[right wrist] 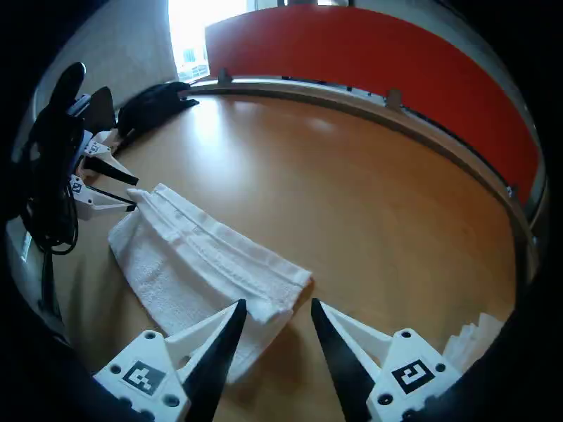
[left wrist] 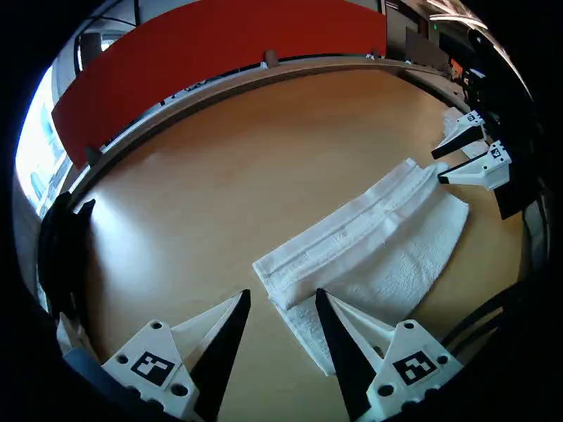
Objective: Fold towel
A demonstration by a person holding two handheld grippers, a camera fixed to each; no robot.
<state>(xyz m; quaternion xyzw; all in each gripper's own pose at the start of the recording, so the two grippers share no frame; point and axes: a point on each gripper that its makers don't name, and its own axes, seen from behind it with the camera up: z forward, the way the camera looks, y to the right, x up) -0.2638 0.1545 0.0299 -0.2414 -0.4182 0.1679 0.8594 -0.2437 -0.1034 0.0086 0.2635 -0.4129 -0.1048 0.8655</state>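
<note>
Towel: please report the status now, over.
Left tongs open at one short end. Right tongs open at the other end. Towel lies folded, flat on the table. Black object at table edge, apart from towel.

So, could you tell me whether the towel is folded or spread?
Folded: the towel lies in stacked layers, with doubled edges showing at its ends.

Folded towel (left wrist: 373,239) on wooden table (left wrist: 211,176); left tool (left wrist: 281,297) agape at corner.
</note>
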